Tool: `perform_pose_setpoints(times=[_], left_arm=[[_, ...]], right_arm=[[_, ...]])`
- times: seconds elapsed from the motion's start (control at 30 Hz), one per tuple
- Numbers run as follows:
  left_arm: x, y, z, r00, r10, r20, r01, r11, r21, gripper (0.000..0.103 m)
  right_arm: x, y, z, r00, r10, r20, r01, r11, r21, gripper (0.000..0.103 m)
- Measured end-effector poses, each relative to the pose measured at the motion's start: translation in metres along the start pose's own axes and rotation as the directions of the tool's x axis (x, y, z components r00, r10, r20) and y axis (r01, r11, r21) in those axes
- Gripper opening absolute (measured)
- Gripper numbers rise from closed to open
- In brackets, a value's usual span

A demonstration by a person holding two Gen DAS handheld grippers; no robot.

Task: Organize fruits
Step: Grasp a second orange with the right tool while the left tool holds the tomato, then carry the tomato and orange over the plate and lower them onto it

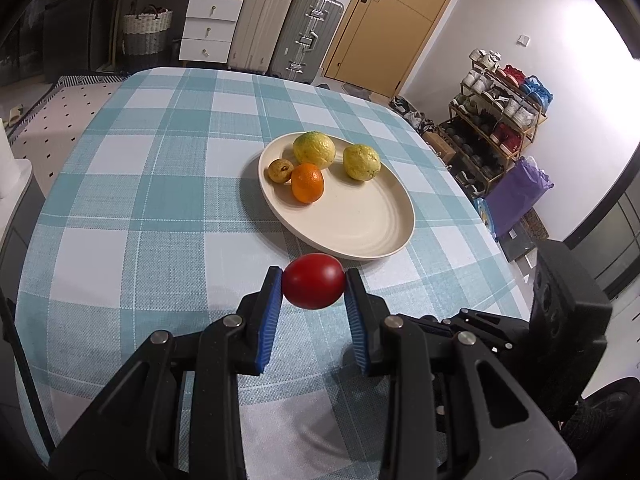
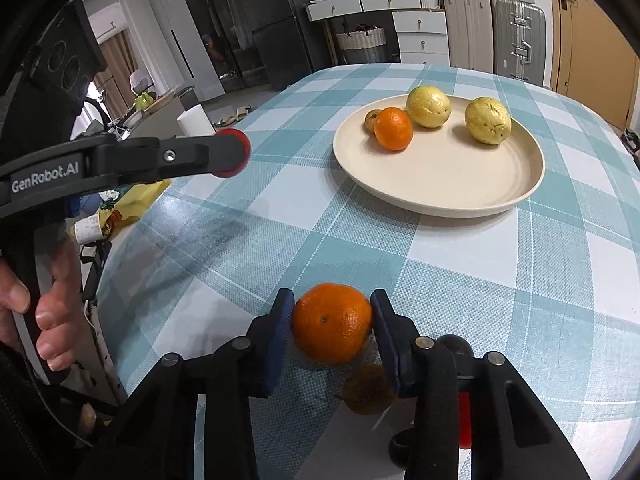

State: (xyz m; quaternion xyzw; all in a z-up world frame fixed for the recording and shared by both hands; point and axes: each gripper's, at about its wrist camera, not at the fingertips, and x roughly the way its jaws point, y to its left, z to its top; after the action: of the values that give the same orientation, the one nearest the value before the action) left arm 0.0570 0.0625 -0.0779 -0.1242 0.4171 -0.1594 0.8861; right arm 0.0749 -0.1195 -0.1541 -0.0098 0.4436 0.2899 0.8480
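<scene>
My left gripper (image 1: 313, 286) is shut on a red round fruit (image 1: 313, 281), held above the checked table just short of the cream plate (image 1: 360, 224). The plate holds two yellow-green fruits (image 1: 314, 149) (image 1: 361, 161), an orange (image 1: 307, 182) and a small brown fruit (image 1: 279, 170). My right gripper (image 2: 332, 326) is shut on an orange (image 2: 332, 328), held over the table in front of the plate (image 2: 440, 184). The left gripper (image 2: 230, 152) with the red fruit (image 2: 239, 148) shows at the left of the right wrist view.
A small brown fruit (image 2: 368, 390) lies on the table under my right gripper. The table edge runs along the left (image 2: 120, 240). Suitcases (image 1: 308, 36), white drawers (image 1: 208, 28) and a shoe rack (image 1: 500, 120) stand beyond the table.
</scene>
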Motion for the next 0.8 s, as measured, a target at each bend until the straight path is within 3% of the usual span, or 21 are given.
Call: perform_pose_setpoints(times=[0.4, 0.8], left_arm=[[0.011, -0.001, 0.012, 1.000, -0.003, -0.012, 0.003, 1.000, 0.014, 0.028], [0.067, -0.020, 0.067, 0.999, -0.029, -0.042, 0.031, 0.999, 0.042, 0.028]], right_arm=[[-0.021, -0.008, 0.013, 0.996, 0.010, 0.087, -0.011, 1.000, 0.009, 0.040], [-0.039, -0.055, 0.046, 0.986, -0.030, 0.161, 0.015, 0.995, 0.094, 0.040]])
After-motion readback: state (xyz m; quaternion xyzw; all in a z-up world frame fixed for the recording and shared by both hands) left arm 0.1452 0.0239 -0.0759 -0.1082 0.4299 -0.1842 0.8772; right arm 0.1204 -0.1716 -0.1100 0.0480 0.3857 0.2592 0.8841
